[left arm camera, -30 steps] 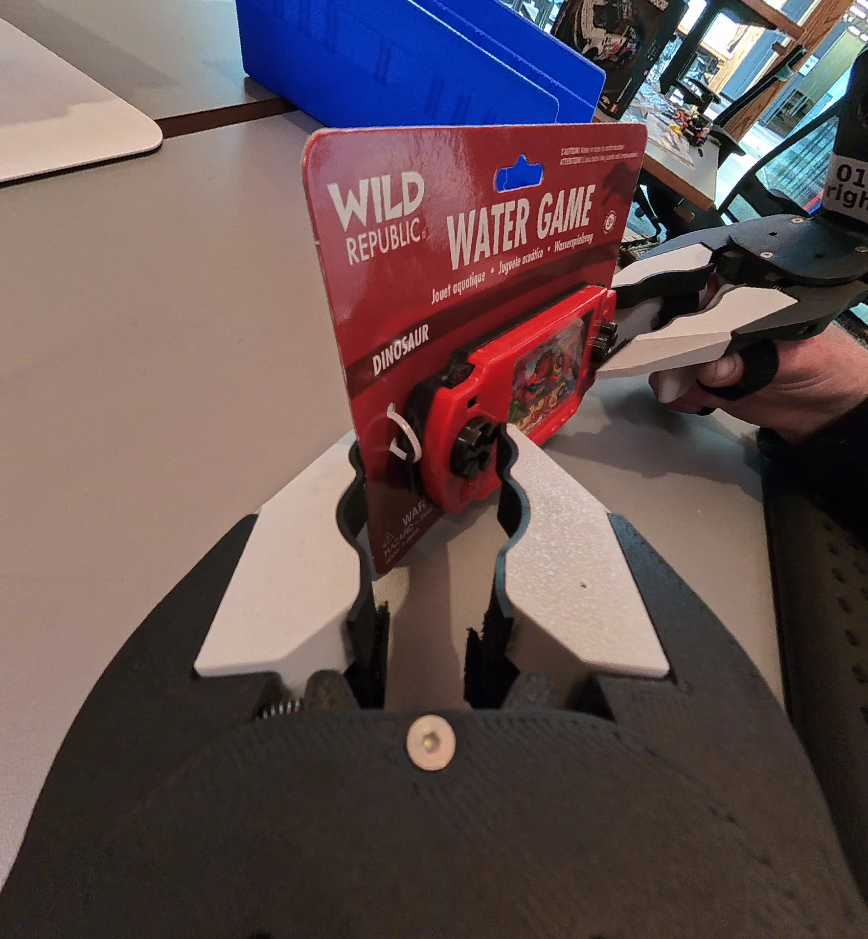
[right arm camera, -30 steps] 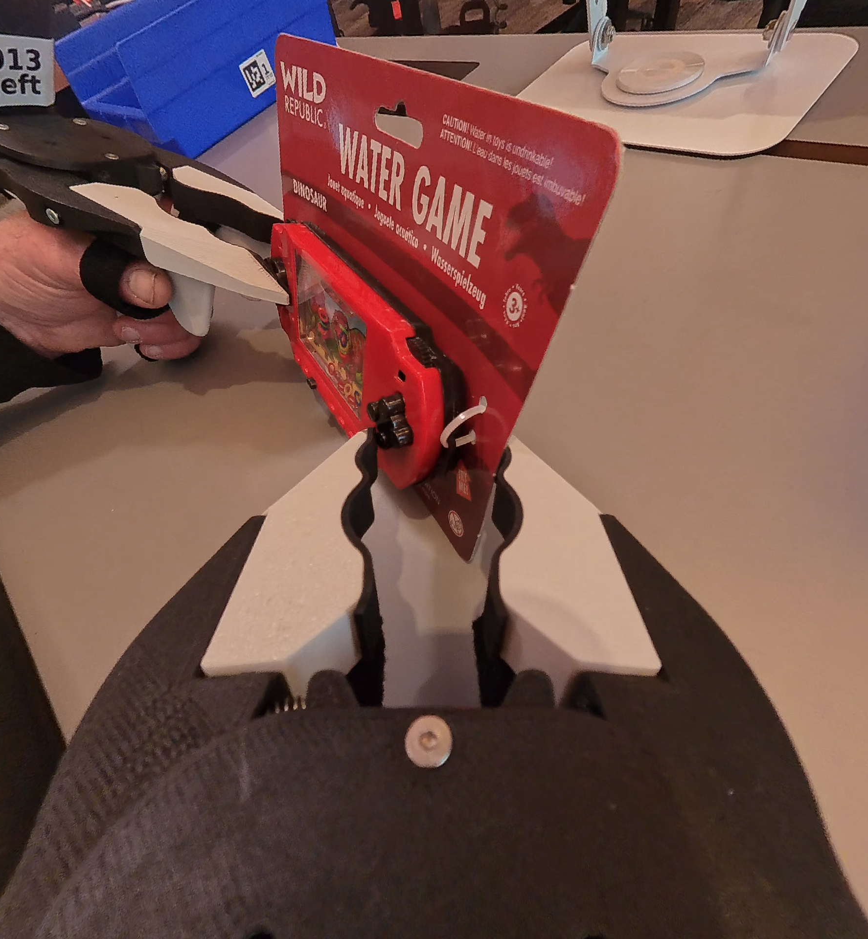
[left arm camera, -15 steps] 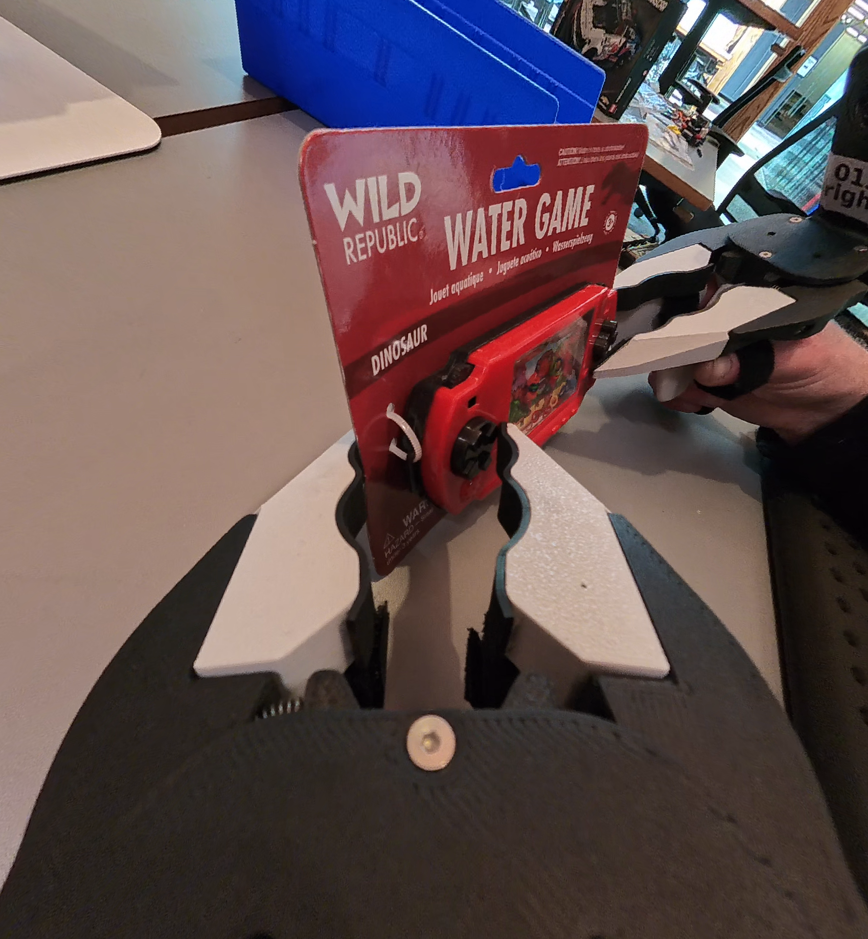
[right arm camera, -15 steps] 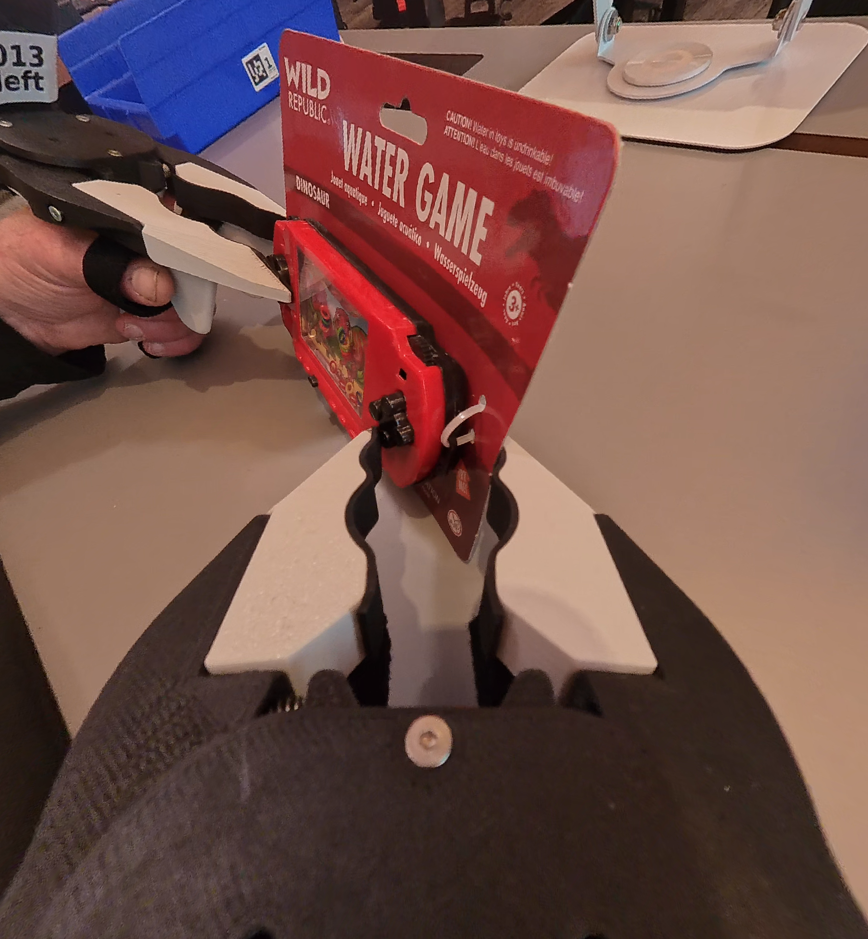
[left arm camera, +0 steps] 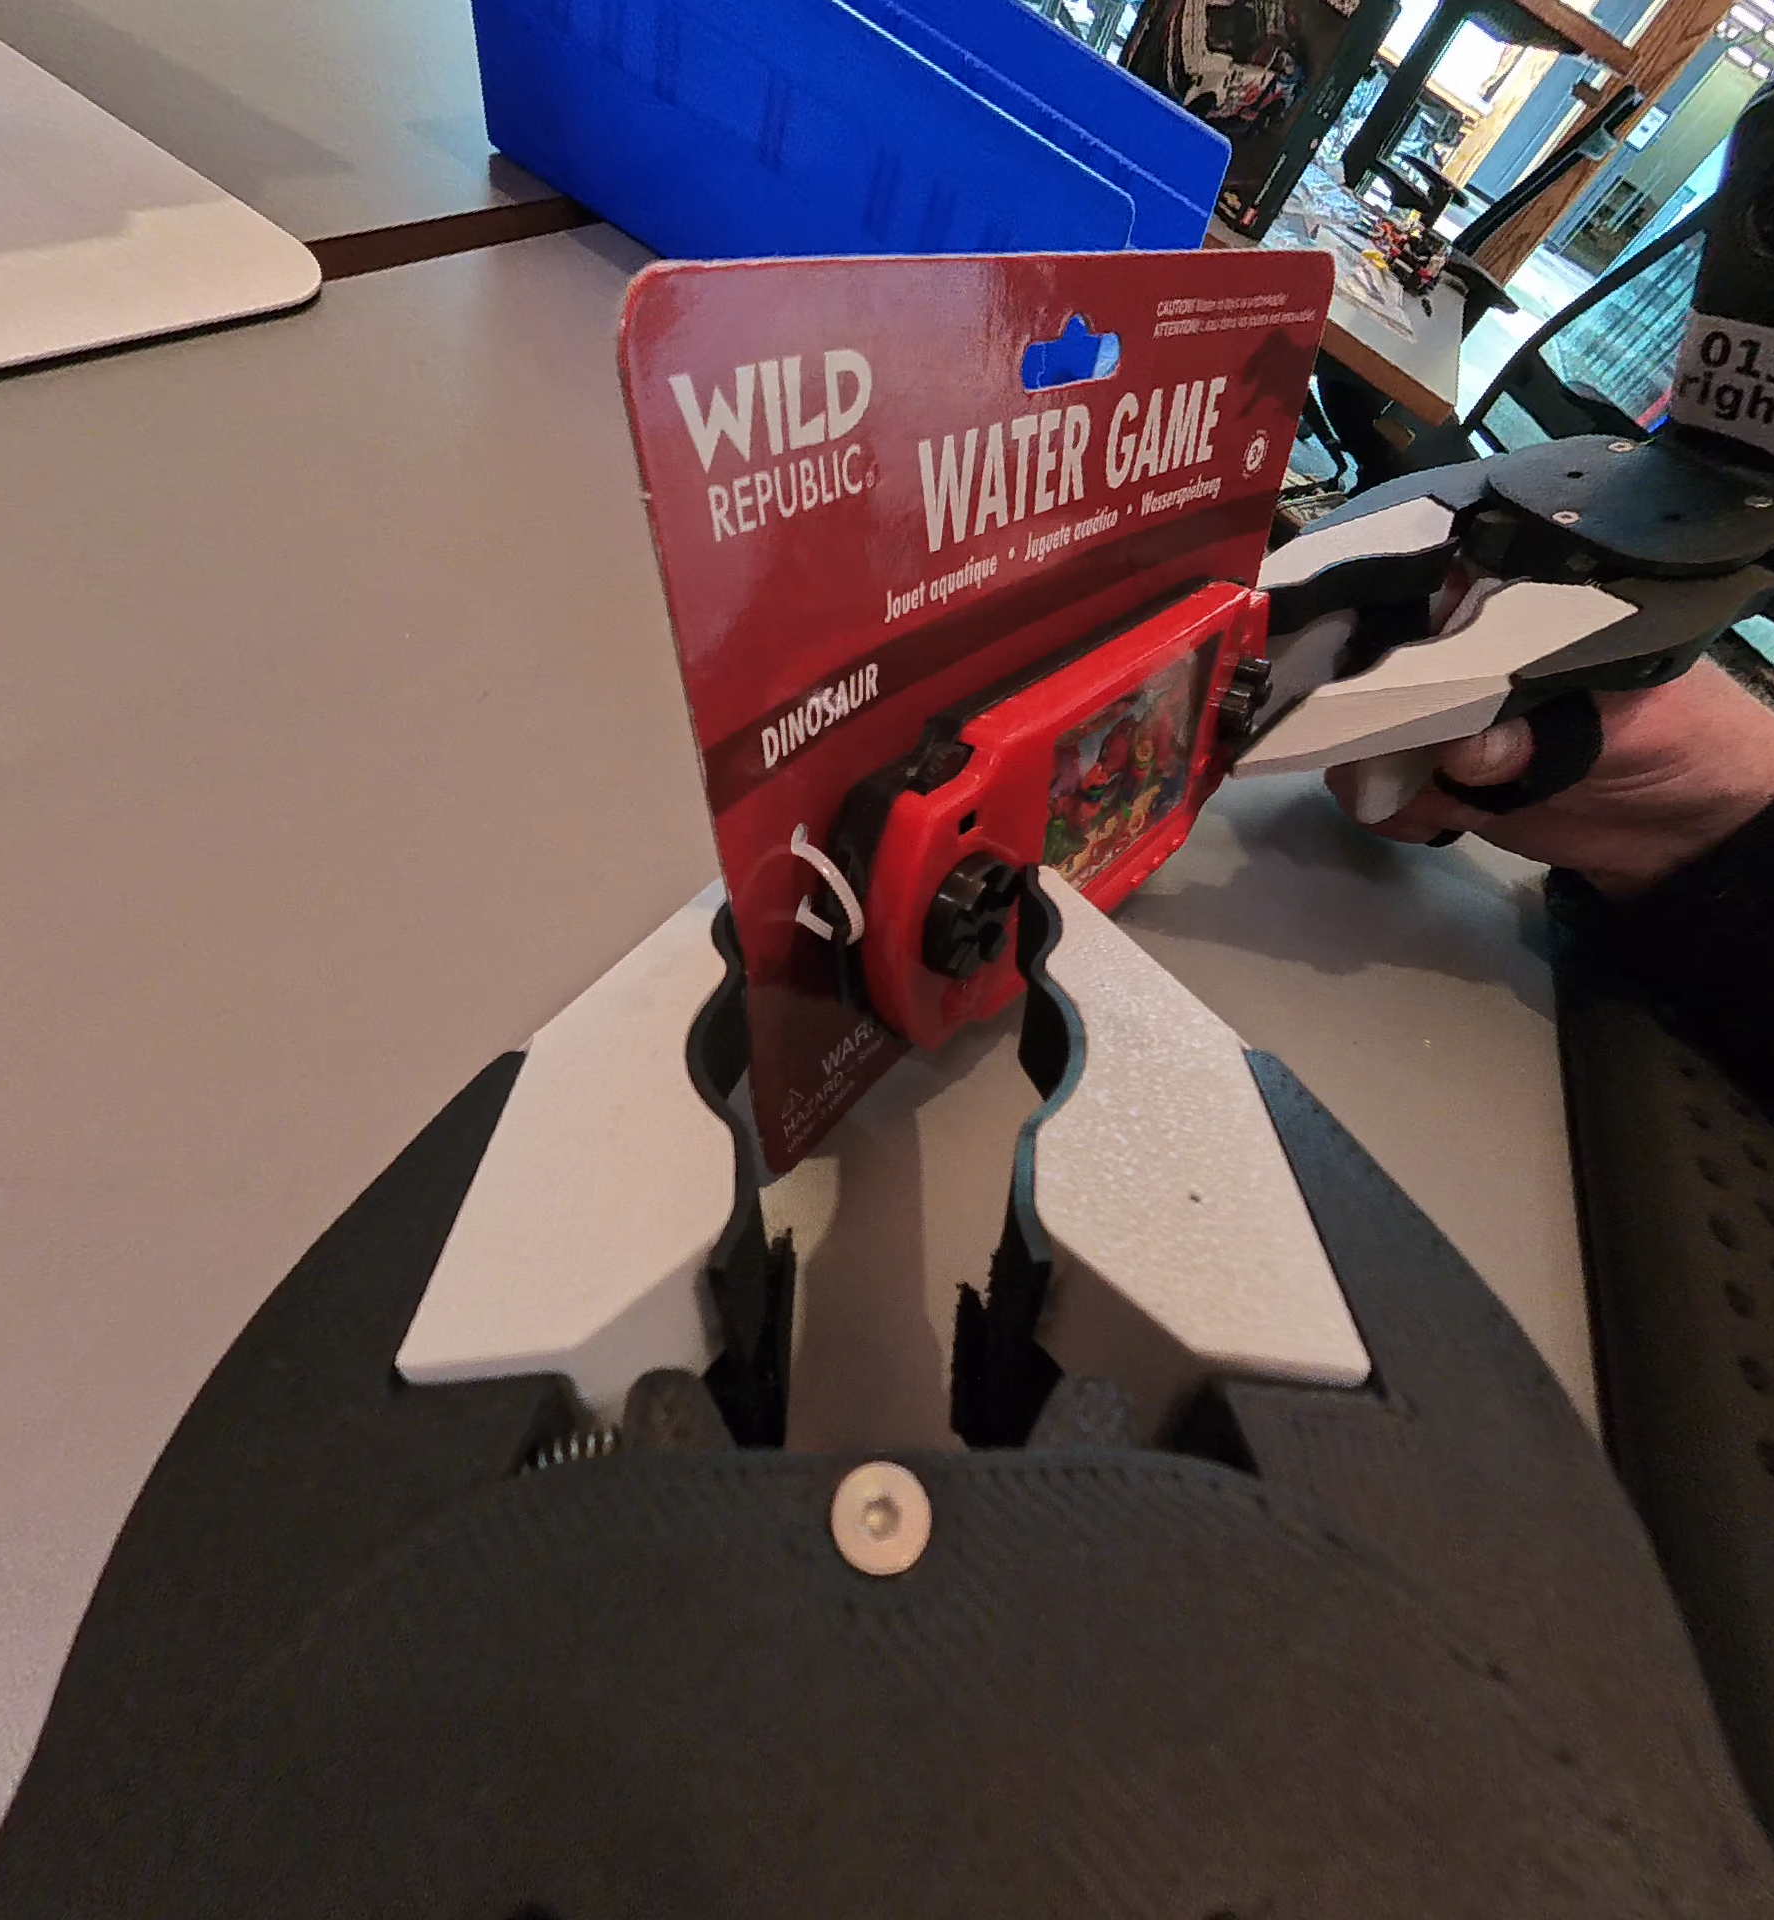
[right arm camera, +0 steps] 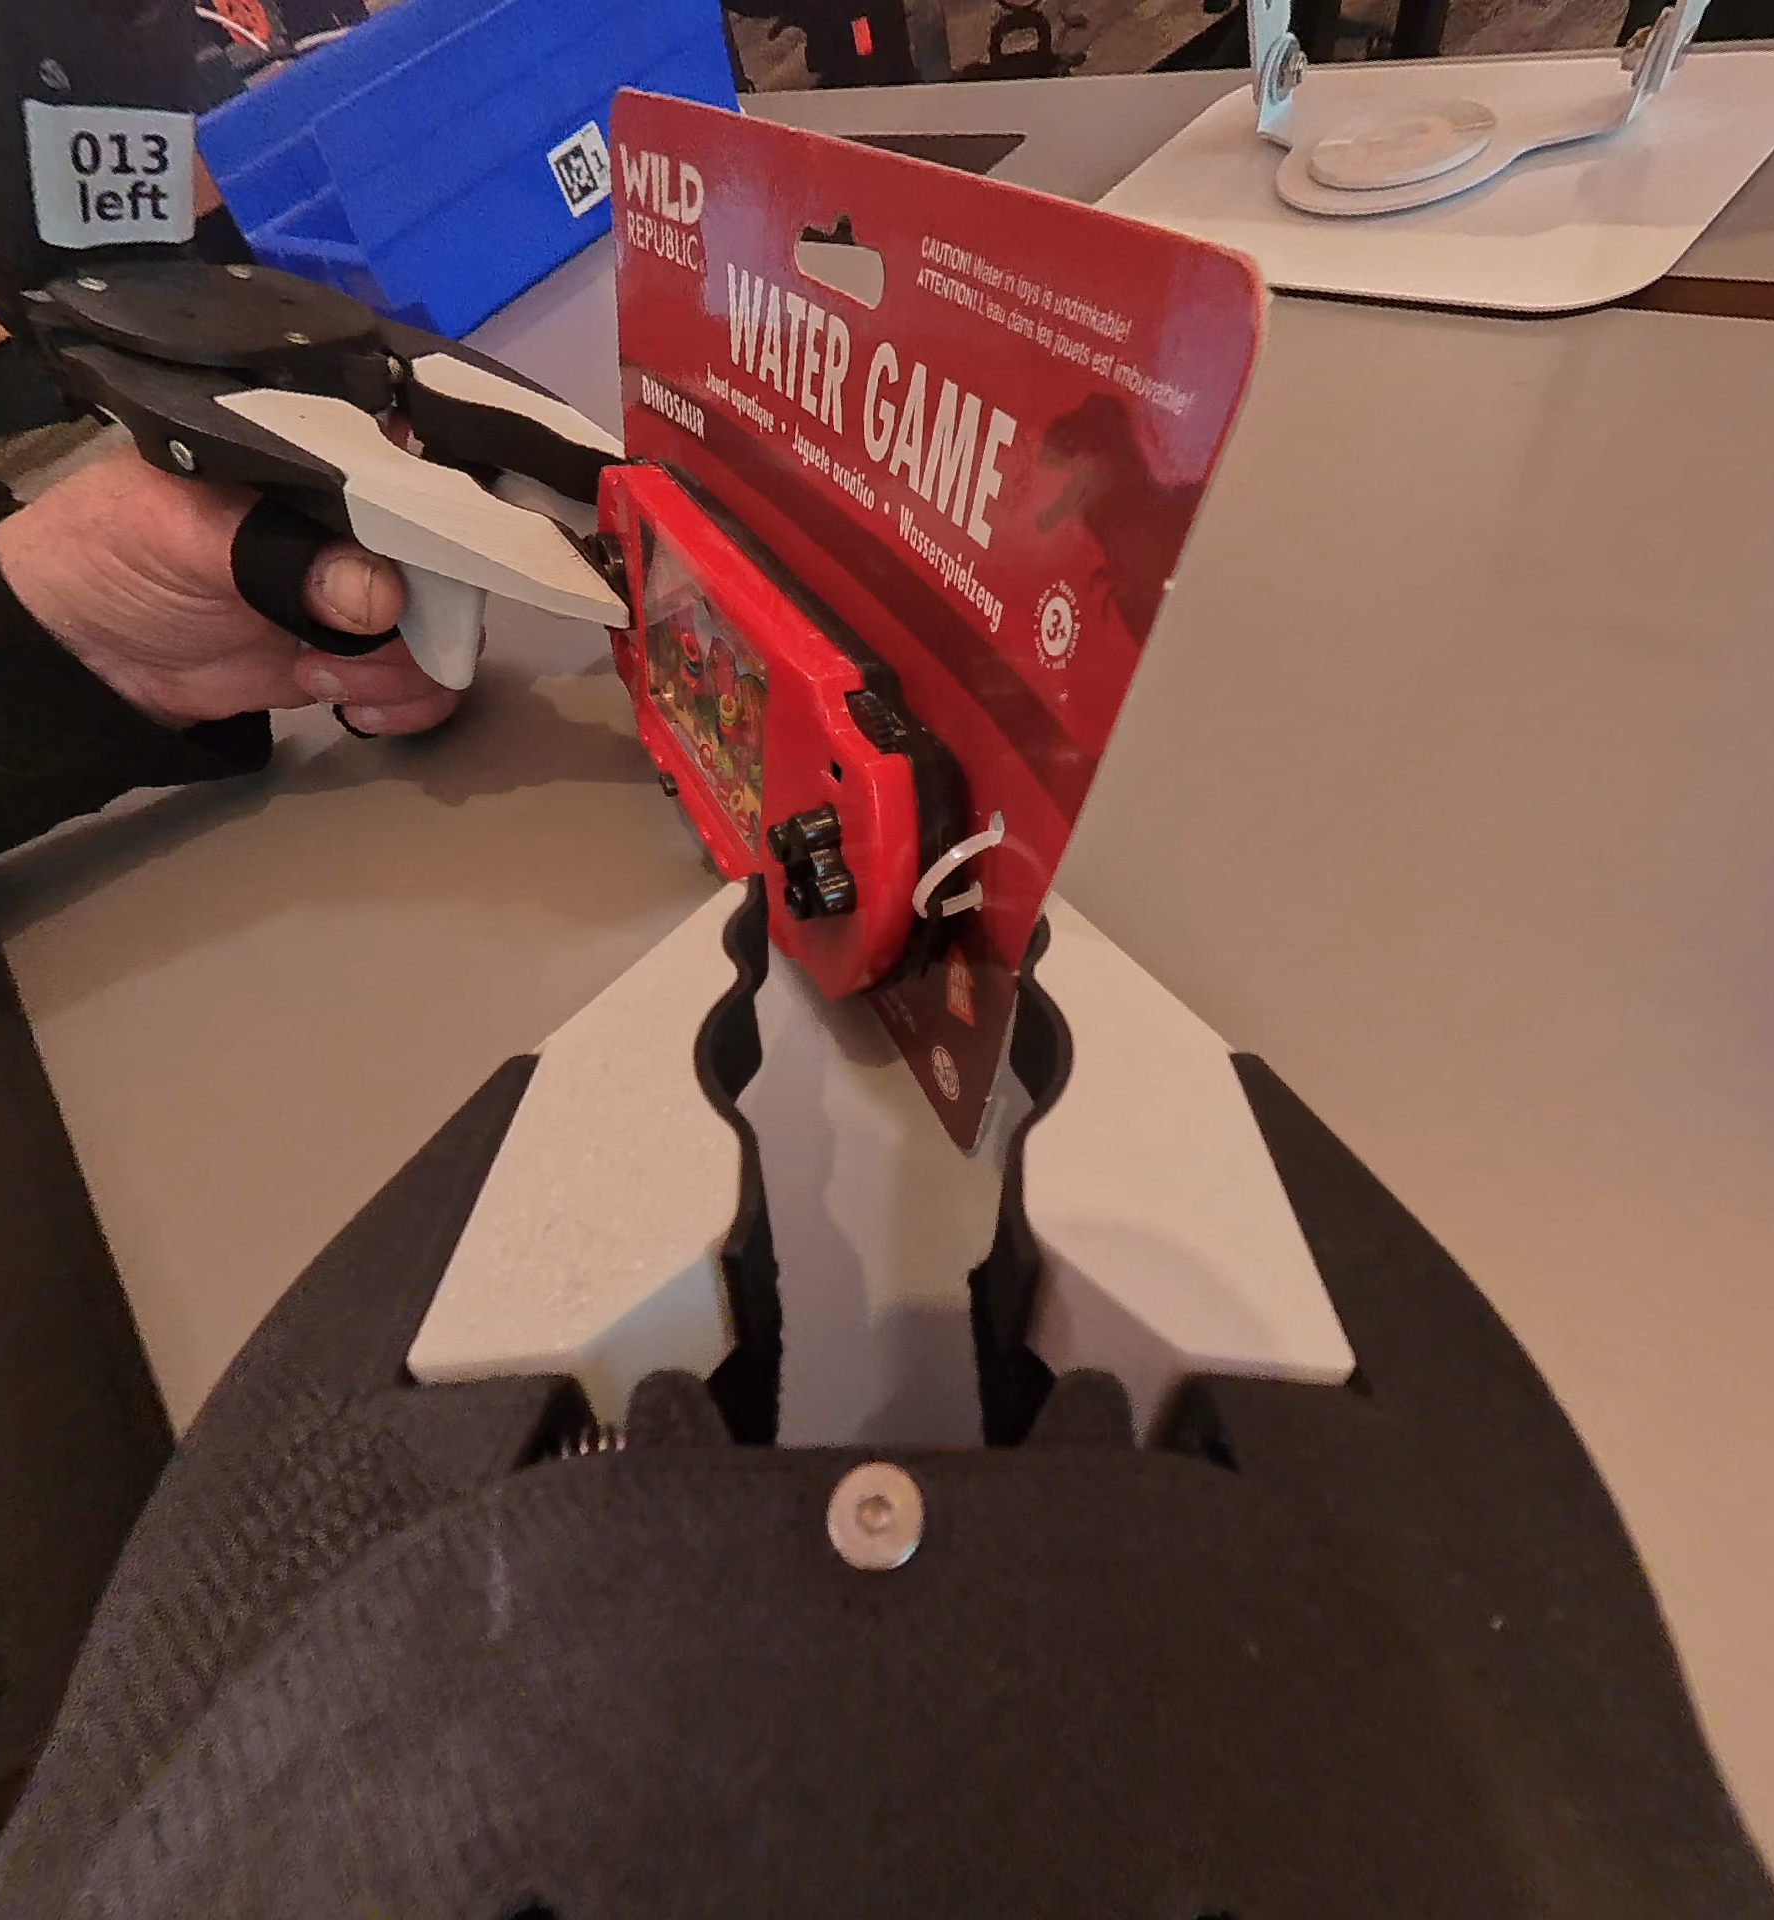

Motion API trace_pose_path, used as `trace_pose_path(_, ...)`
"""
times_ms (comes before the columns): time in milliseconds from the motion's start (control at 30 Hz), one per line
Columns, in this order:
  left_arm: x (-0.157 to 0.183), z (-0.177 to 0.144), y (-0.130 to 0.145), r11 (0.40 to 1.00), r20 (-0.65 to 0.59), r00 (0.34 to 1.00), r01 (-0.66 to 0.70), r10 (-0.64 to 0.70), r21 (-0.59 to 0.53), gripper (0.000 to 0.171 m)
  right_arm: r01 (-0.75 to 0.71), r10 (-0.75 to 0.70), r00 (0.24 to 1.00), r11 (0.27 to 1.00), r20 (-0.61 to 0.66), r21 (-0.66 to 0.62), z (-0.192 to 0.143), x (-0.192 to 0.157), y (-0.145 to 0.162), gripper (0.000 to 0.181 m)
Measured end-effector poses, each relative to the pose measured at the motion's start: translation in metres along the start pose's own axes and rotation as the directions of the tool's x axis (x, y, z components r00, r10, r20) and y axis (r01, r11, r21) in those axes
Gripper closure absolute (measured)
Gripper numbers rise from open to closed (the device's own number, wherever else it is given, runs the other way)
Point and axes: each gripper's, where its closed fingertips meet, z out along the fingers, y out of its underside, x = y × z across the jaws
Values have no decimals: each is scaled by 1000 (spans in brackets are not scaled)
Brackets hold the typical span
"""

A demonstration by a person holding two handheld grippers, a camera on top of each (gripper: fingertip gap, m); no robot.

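A red handheld water-game toy (left arm camera: 1049, 821) is tied with a white zip tie to a red backing card (left arm camera: 966, 468). The card stands upright above the grey table (left arm camera: 291, 727). My left gripper (left arm camera: 878, 935) is shut on the card and the toy's near end, by a black knob. My right gripper (left arm camera: 1267, 675) grips the far end. In the right wrist view, my right gripper (right arm camera: 893, 935) is shut on the toy (right arm camera: 758, 727) and the card (right arm camera: 966, 416) at their lower corner. My left gripper (right arm camera: 602, 530) holds the opposite end, with a hand behind it.
A blue bin (left arm camera: 810, 125) stands at the back of the table and also shows in the right wrist view (right arm camera: 447, 156). A white base plate (left arm camera: 83, 239) lies at the far left; it carries a metal stand in the right wrist view (right arm camera: 1485, 187). A black perforated surface (left arm camera: 1714, 1247) borders the table's right edge.
Almost nothing. The package and both grippers have shifted very slightly, and both grips stay the same.
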Motion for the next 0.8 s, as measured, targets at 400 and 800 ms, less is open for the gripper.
trace_pose_path(400,3,1,0,1000,-1,1000,-13,13,-1,124,-118,113,991,991,76,68,-7,1,-7,145)
trace_pose_path(800,6,3,0,1000,5,999,-31,31,-3,124,-113,109,992,991,58,69,-6,1,-7,138)
